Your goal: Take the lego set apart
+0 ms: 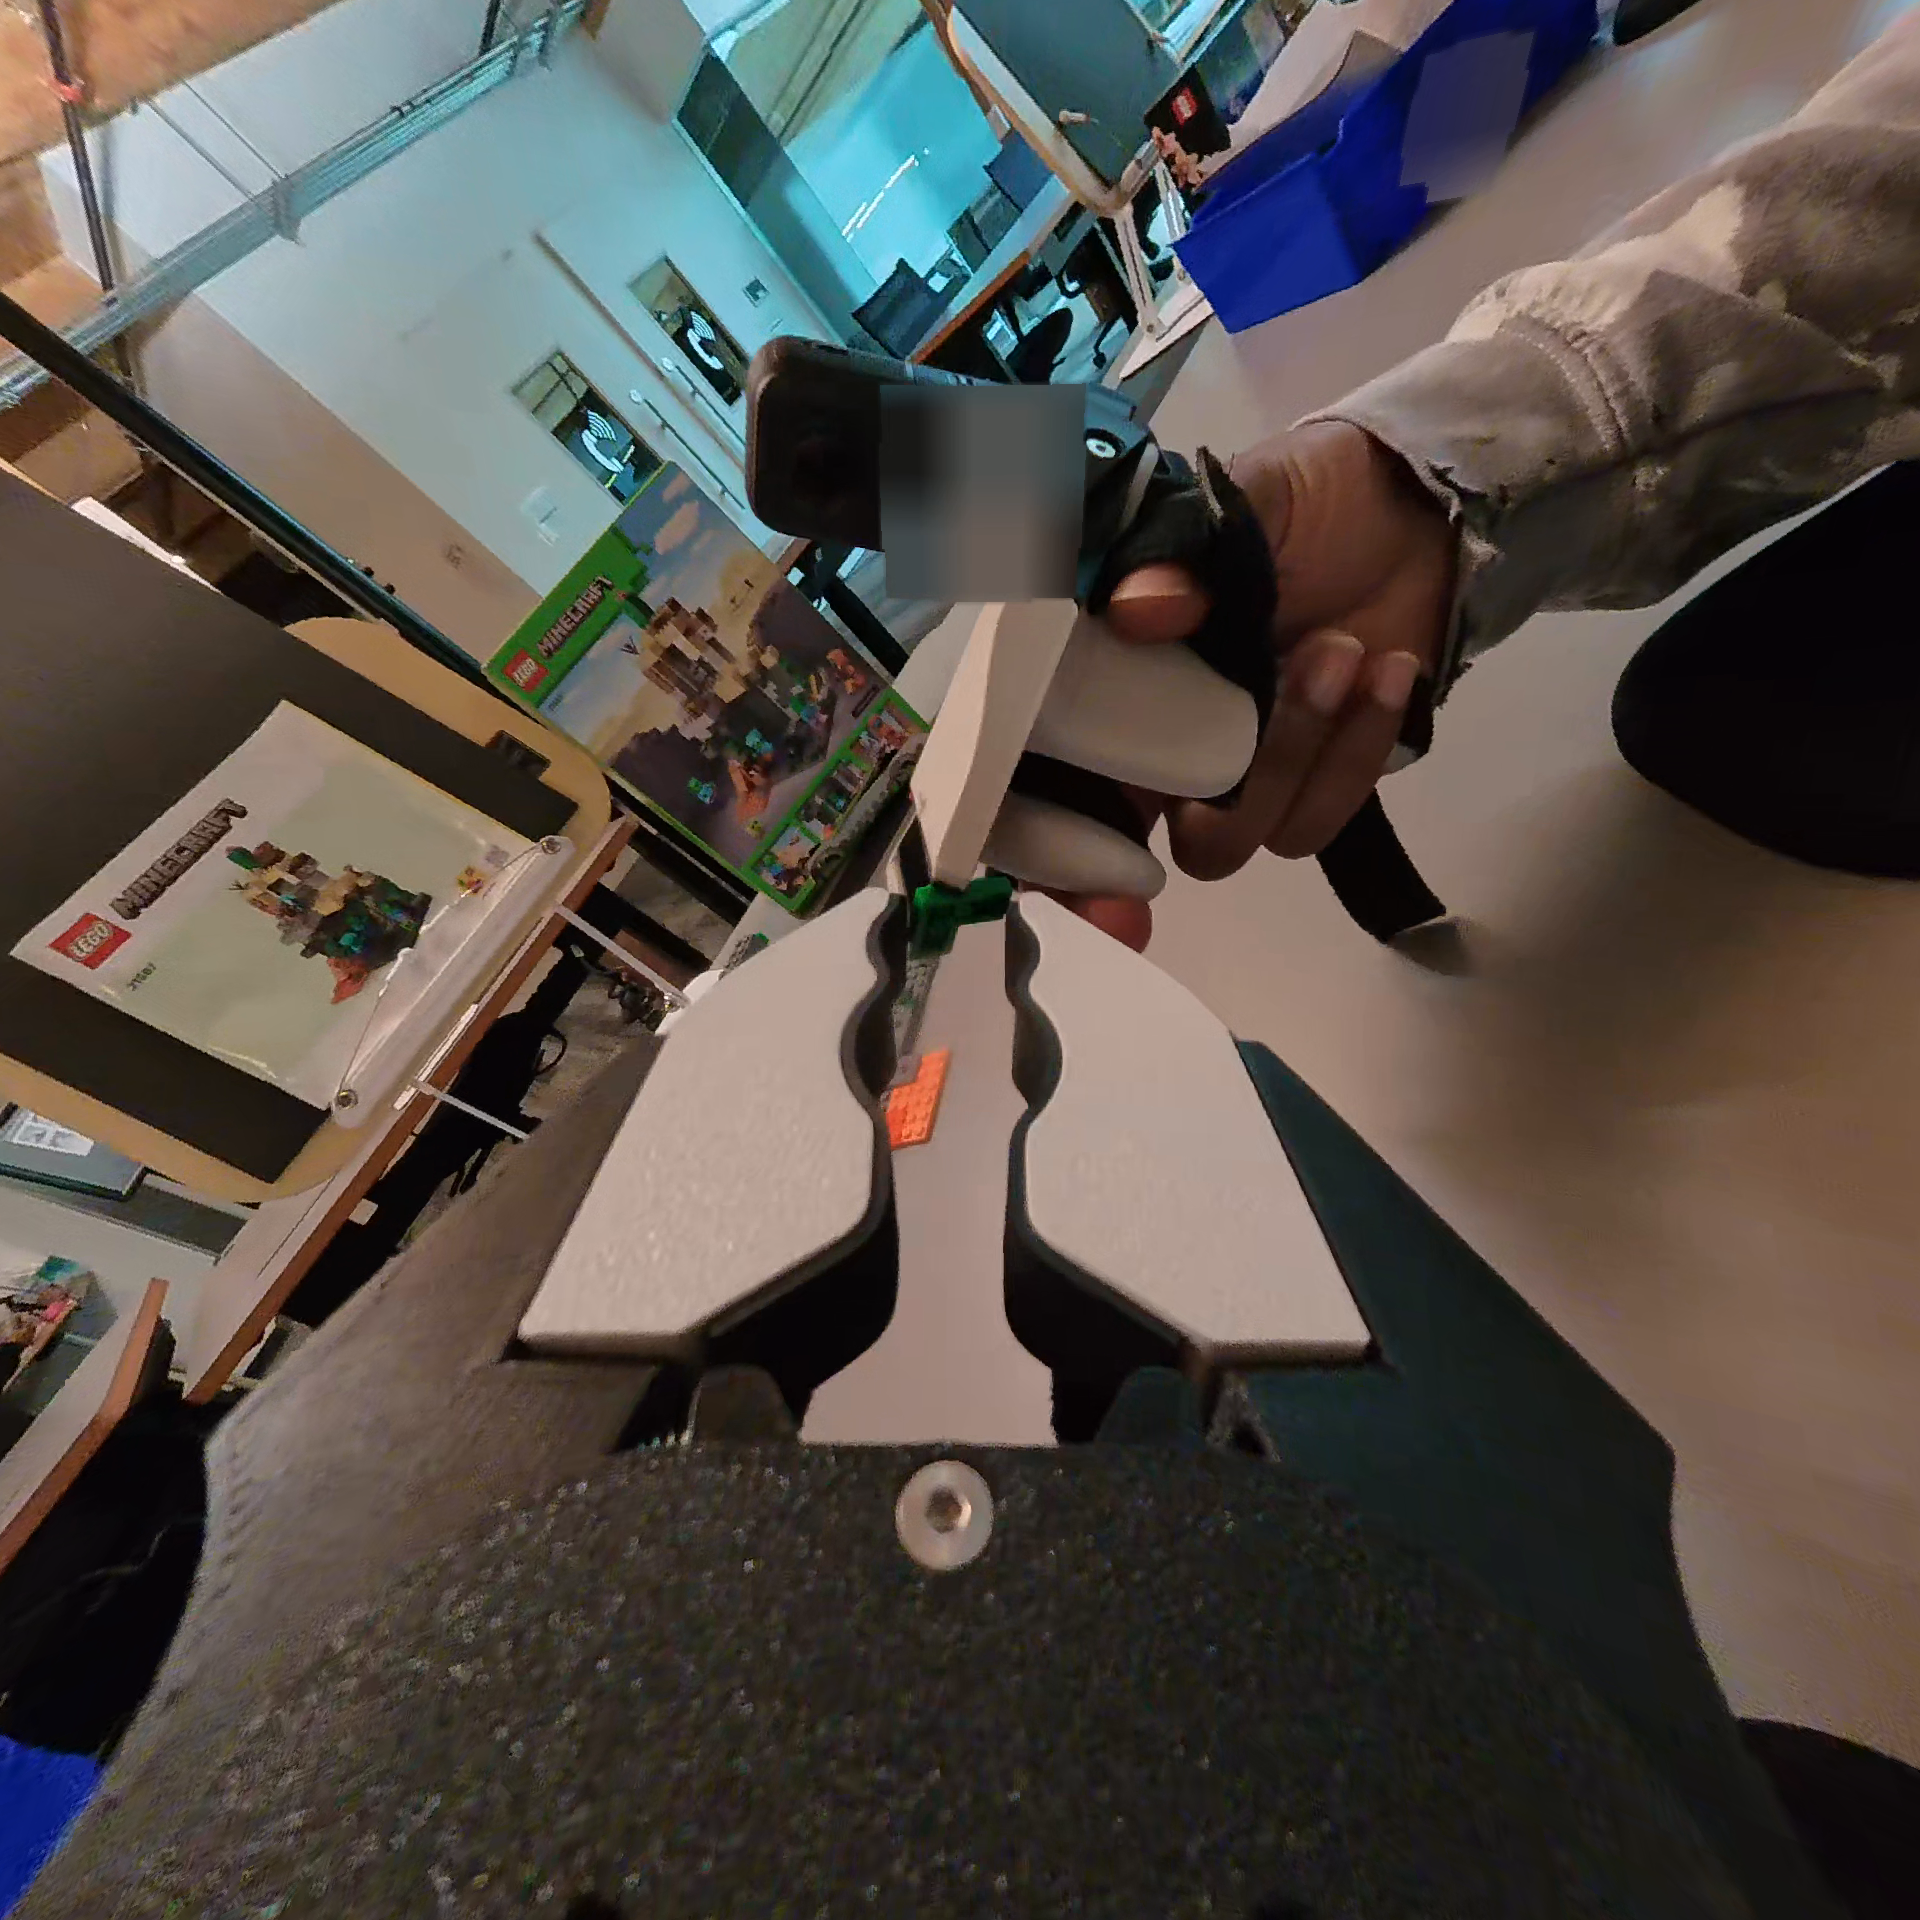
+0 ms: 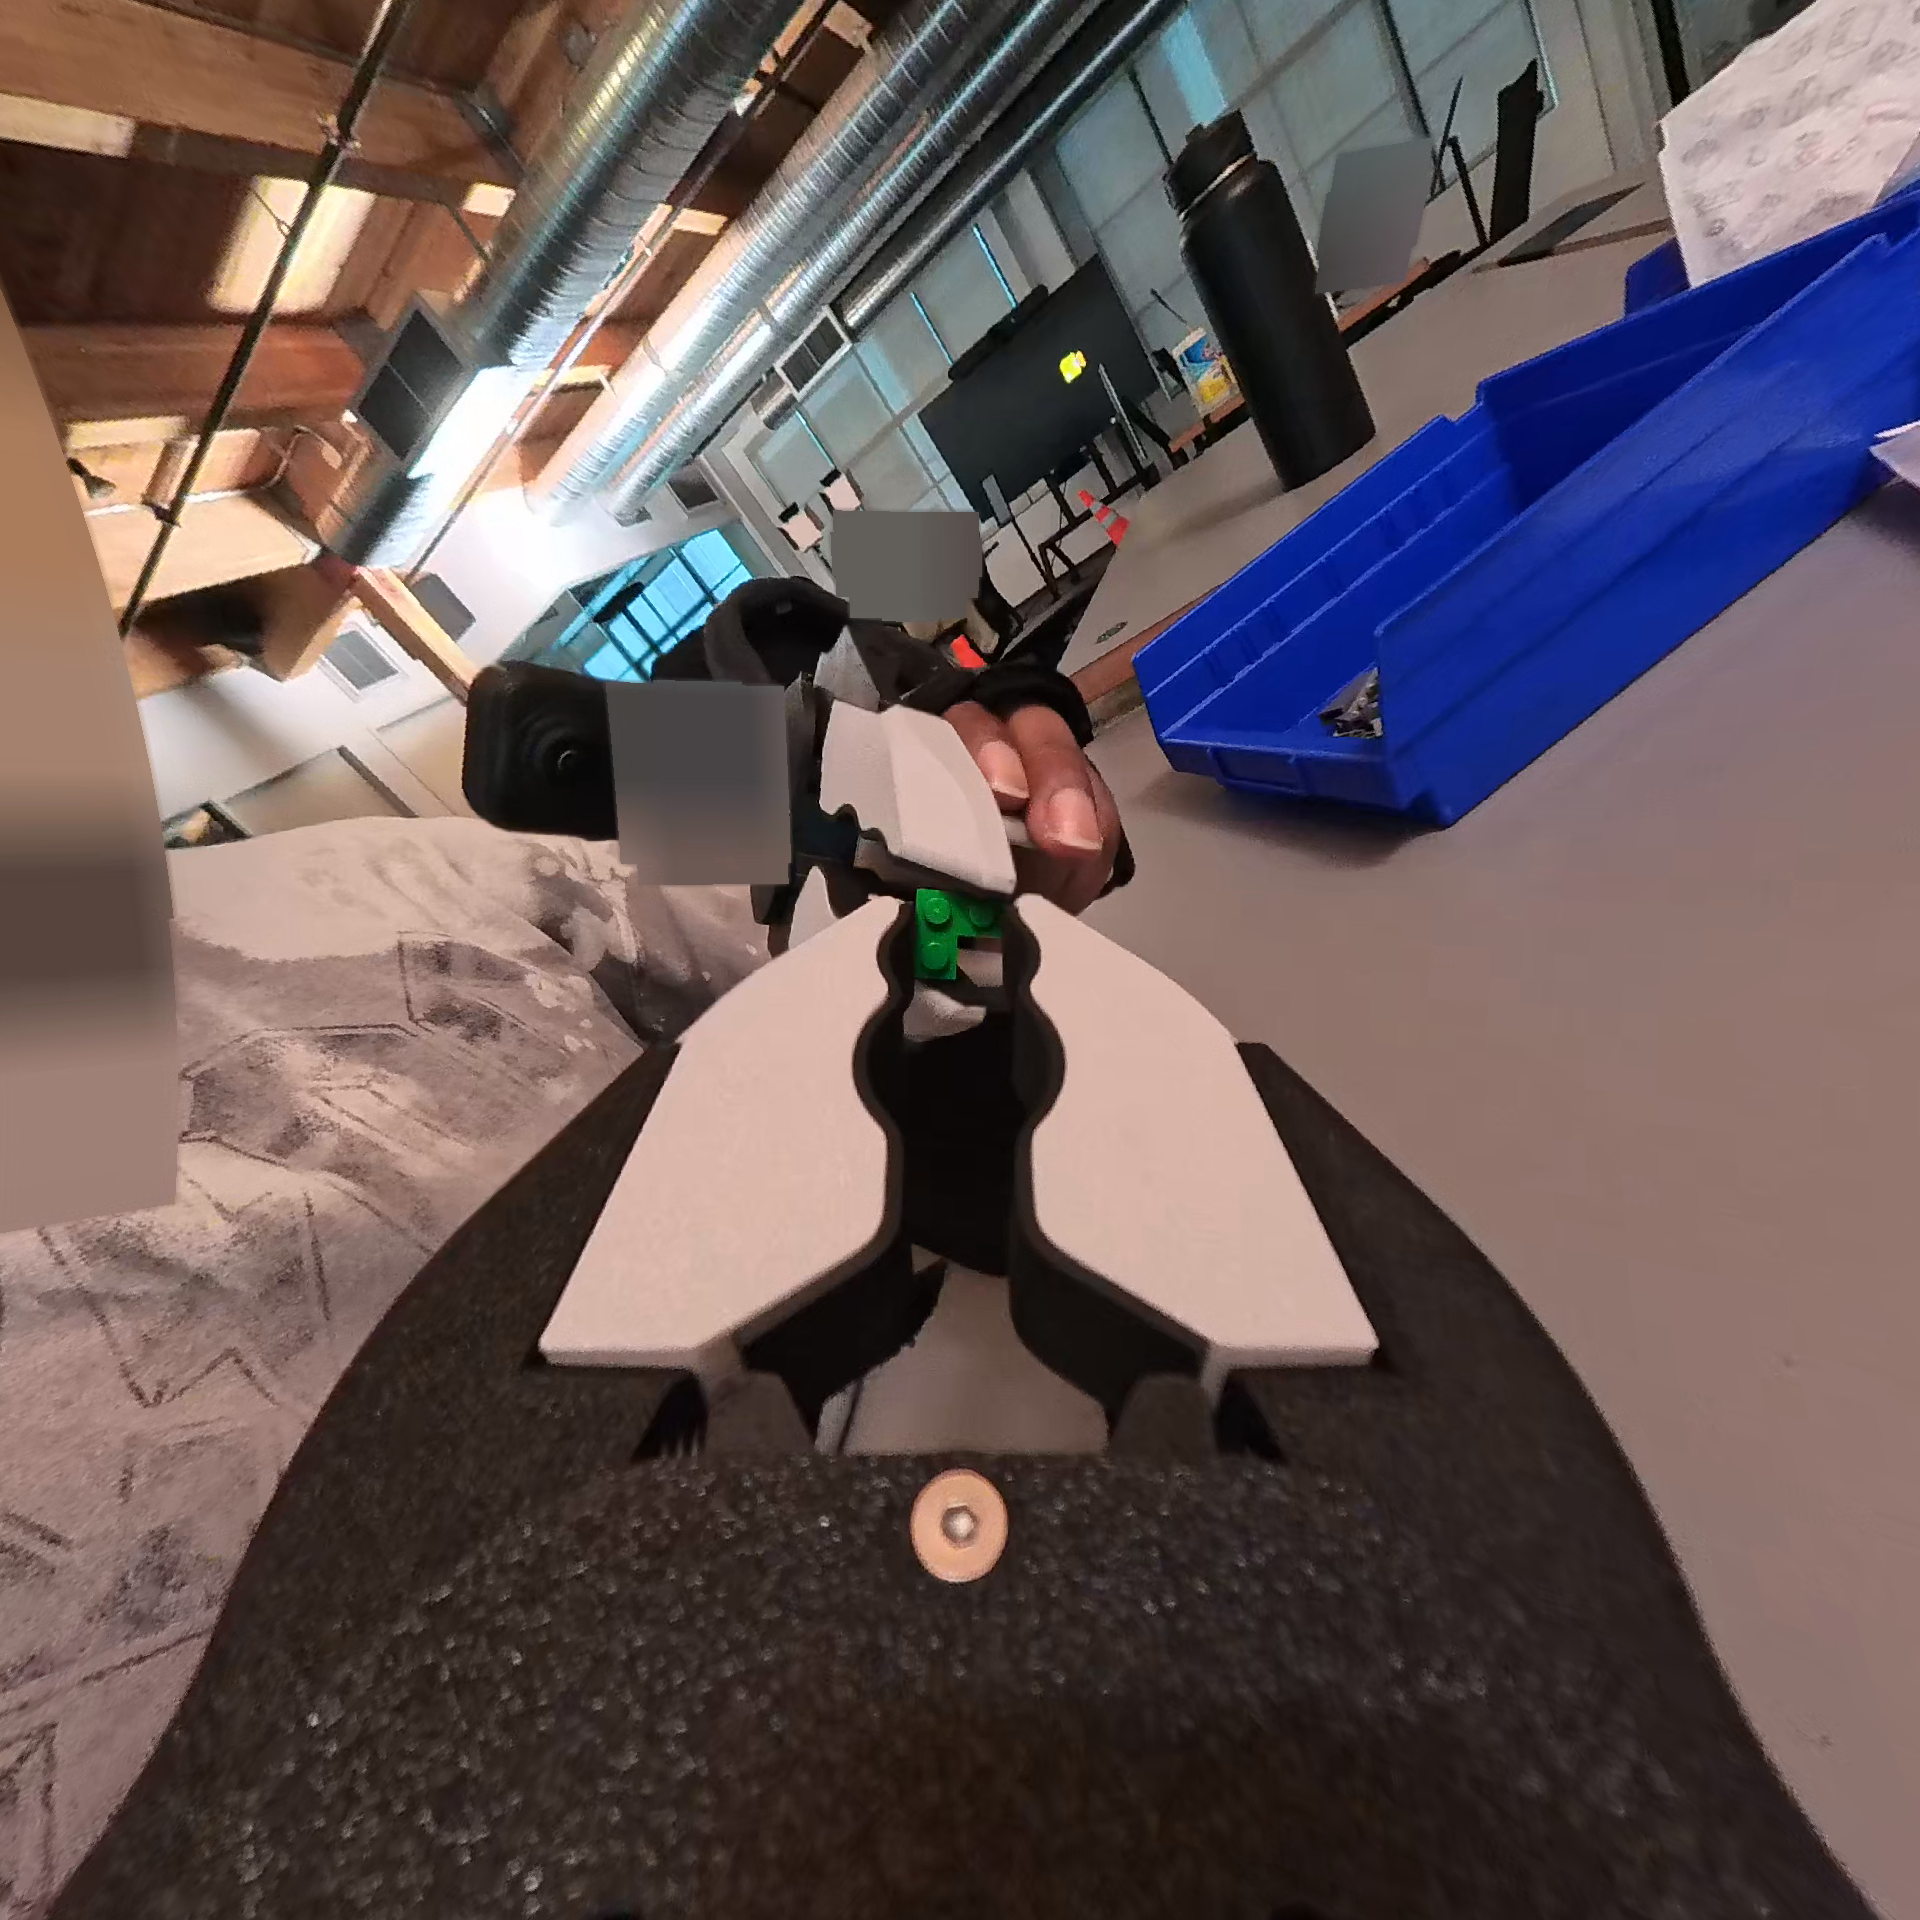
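A small green lego piece [image 1: 935, 920] is held in the air between both grippers. My left gripper [image 1: 953, 909] is shut on it at the fingertips. The right gripper's white finger [image 1: 977, 748] comes down onto it from above, held by a hand in a grey sleeve. In the right wrist view my right gripper [image 2: 956, 940] is shut on the same green piece [image 2: 940, 940], whose studs face the camera. The left gripper's finger [image 2: 925, 790] clamps the piece's far side. An orange lego plate [image 1: 917, 1099] lies on the grey table [image 1: 1455, 1143] below, seen between my left fingers.
Blue bins [image 2: 1558, 582] stand on the table at the right, one with small parts in it. A black bottle [image 2: 1262, 312] stands behind them. A lego box [image 1: 717, 707] and an instruction booklet [image 1: 270, 894] are at the left, beyond the table edge. Only a small space, under 4 cm, lies between the two pairs of fingers. Both grippers' tips are roughly 25 centimetres from the orange lego plate [image 1: 917, 1099].
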{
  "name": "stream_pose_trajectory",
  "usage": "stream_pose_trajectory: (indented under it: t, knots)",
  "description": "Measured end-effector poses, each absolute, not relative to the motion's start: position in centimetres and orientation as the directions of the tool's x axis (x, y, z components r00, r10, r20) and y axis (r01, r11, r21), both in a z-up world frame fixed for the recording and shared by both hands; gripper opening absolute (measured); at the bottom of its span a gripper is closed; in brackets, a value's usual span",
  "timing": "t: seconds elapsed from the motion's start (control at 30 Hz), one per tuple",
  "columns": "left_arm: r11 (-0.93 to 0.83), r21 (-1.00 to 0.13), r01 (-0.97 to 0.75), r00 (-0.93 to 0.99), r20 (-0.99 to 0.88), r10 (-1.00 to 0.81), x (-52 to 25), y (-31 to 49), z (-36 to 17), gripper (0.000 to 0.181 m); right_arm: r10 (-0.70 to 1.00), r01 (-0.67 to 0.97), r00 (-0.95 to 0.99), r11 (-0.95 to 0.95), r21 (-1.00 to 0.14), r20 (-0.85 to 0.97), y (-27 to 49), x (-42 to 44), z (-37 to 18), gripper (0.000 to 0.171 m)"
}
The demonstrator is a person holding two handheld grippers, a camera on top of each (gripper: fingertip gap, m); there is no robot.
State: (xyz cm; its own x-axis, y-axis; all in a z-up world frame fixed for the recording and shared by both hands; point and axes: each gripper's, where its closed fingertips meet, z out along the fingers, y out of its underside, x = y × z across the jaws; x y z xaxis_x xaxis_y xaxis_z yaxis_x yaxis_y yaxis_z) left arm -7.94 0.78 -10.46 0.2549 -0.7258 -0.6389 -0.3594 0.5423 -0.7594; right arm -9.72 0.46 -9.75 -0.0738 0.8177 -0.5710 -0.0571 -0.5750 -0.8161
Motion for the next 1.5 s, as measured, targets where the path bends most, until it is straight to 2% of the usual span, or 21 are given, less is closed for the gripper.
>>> stream_pose_trajectory:
  t: [0.13,0.2,0.37,0.47,0.57,0.73,0.83,1.07,1.23,1.4,1.5]
  knots:
    - [0.559,-0.737,-0.380,0.254,-0.664,-0.703,-8.3,0.7,-10.8,0.017,0.804,-0.072,-0.068,-0.595,-0.800,-0.591,0.4,-9.8,-10.1,0.016]
    - [0.549,-0.738,-0.392,0.275,-0.664,-0.696,-9.3,1.1,-10.8,0.017,0.803,-0.087,-0.036,-0.596,-0.798,-0.595,0.8,-9.6,-10.4,0.025]
    - [0.419,-0.761,-0.495,0.459,-0.638,-0.618,-16.2,5.0,-9.9,0.017,0.835,-0.038,0.192,-0.519,-0.854,-0.516,2.2,-7.8,-12.7,0.028]
    - [0.245,-0.794,-0.557,0.619,-0.593,-0.516,-22.9,8.5,-9.4,0.017,0.835,0.023,0.322,-0.479,-0.878,-0.447,2.8,-6.4,-14.2,0.026]
    - [0.009,-0.838,-0.545,0.743,-0.488,-0.458,-29.2,11.3,-10.3,0.017,0.836,0.091,0.429,-0.416,-0.905,-0.342,3.2,-4.1,-14.8,0.025]
    - [-0.342,-0.789,-0.511,0.836,-0.363,-0.413,-35.7,14.0,-15.0,0.017,0.770,0.137,0.603,-0.355,-0.925,-0.206,5.2,2.6,-13.7,0.021]
    - [-0.451,-0.755,-0.477,0.864,-0.308,-0.398,-37.3,15.0,-17.6,0.017,0.721,0.160,0.673,-0.355,-0.921,-0.161,6.0,5.9,-13.8,0.021]
    - [-0.524,-0.714,-0.464,0.881,-0.309,-0.359,-38.5,16.3,-20.0,0.020,0.570,0.154,0.814,-0.398,-0.904,-0.112,7.4,12.2,-16.4,0.021]
    - [-0.564,-0.688,-0.456,0.888,-0.312,-0.337,-39.3,16.5,-20.6,0.058,0.496,0.076,0.851,-0.442,-0.894,-0.173,7.8,14.4,-18.0,0.021]
    - [-0.463,-0.764,-0.449,0.889,-0.330,-0.319,-38.4,16.2,-17.9,0.052,0.488,0.063,0.853,-0.452,-0.890,-0.188,7.9,14.5,-18.8,0.021]
    - [-0.314,-0.842,-0.439,0.881,-0.334,-0.336,-36.0,15.4,-14.4,0.038,0.493,0.067,0.851,-0.446,-0.892,-0.182,8.1,14.1,-18.7,0.021]
